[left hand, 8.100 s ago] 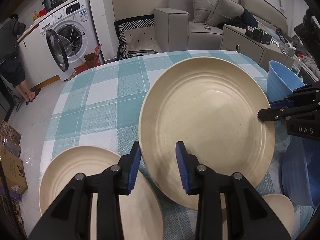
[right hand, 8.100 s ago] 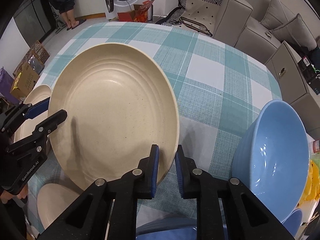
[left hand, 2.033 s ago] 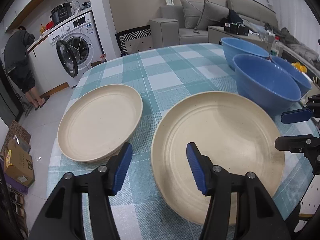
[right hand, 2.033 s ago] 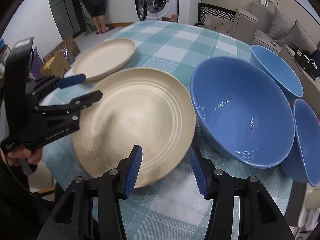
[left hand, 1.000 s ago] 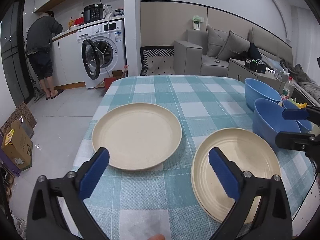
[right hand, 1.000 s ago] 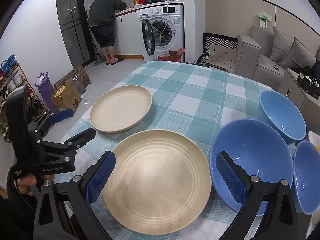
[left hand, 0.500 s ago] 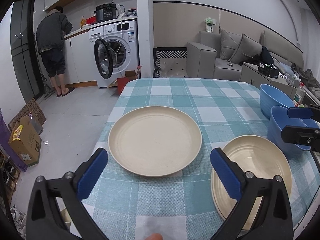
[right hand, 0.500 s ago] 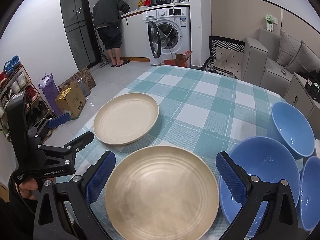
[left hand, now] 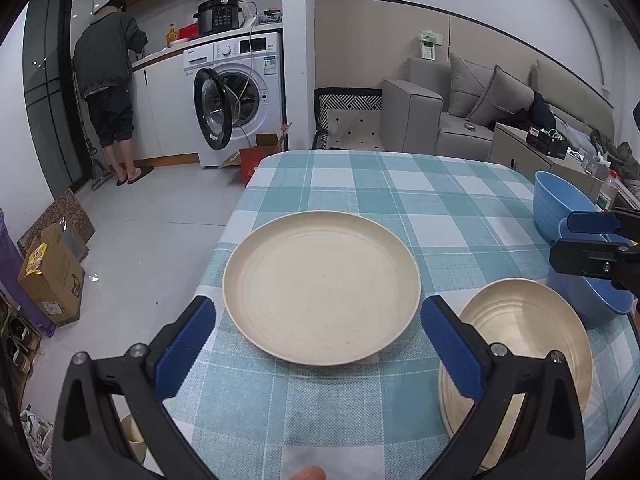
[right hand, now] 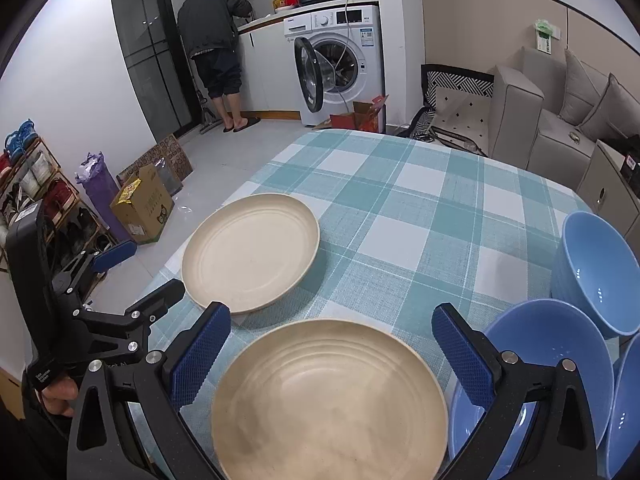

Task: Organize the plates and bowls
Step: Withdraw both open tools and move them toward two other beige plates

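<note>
Two cream plates lie flat on the checked tablecloth. One plate [left hand: 320, 292] [right hand: 250, 252] sits near the table's left edge. The other plate [left hand: 520, 340] [right hand: 328, 396] sits nearer the front, beside three blue bowls [right hand: 540, 368]. My left gripper [left hand: 320, 344] is wide open and empty, held above the front edge facing the left plate. My right gripper [right hand: 332, 356] is wide open and empty above the front plate. Each gripper also shows in the other's view, the right one [left hand: 596, 240] and the left one [right hand: 132, 276].
The checked tablecloth [left hand: 400, 200] [right hand: 400, 208] covers the table. A person [left hand: 108, 88] stands at a counter by a washing machine [left hand: 236, 100] with its door open. Boxes [right hand: 140, 204] lie on the floor to the left. A grey sofa [left hand: 460, 112] stands behind the table.
Both grippers, earlier shut on the large plate, let it go, opened wide and drew back and up. The plate now lies flat by the blue bowls.
</note>
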Motion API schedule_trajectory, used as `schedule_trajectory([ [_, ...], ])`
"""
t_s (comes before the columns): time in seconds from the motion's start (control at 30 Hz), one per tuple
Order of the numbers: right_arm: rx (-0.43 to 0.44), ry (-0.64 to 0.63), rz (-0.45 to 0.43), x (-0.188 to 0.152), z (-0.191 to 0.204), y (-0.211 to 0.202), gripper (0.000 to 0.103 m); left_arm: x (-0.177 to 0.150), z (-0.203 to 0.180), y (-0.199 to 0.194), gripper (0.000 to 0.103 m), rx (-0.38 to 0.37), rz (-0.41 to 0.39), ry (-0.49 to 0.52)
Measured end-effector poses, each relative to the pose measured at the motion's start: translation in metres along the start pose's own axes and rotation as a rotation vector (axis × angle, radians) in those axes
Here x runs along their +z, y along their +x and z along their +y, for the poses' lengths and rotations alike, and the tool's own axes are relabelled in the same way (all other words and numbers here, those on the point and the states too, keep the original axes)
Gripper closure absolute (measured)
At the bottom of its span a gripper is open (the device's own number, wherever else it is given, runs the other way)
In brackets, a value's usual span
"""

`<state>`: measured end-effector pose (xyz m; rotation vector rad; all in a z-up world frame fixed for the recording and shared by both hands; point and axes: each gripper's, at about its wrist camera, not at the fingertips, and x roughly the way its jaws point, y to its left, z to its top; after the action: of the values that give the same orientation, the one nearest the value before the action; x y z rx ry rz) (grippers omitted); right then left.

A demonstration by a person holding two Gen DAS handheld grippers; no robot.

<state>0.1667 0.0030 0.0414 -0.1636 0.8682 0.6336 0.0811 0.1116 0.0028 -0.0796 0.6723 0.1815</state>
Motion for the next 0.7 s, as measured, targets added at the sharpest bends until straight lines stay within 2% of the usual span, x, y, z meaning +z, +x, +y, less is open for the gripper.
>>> schedule_trajectory([
  [0.7, 0.028, 0.003, 0.075, 0.032, 0.012, 0.054, 0.001, 0.007, 0.031, 0.030, 0.000, 0.028, 0.058, -0.059],
])
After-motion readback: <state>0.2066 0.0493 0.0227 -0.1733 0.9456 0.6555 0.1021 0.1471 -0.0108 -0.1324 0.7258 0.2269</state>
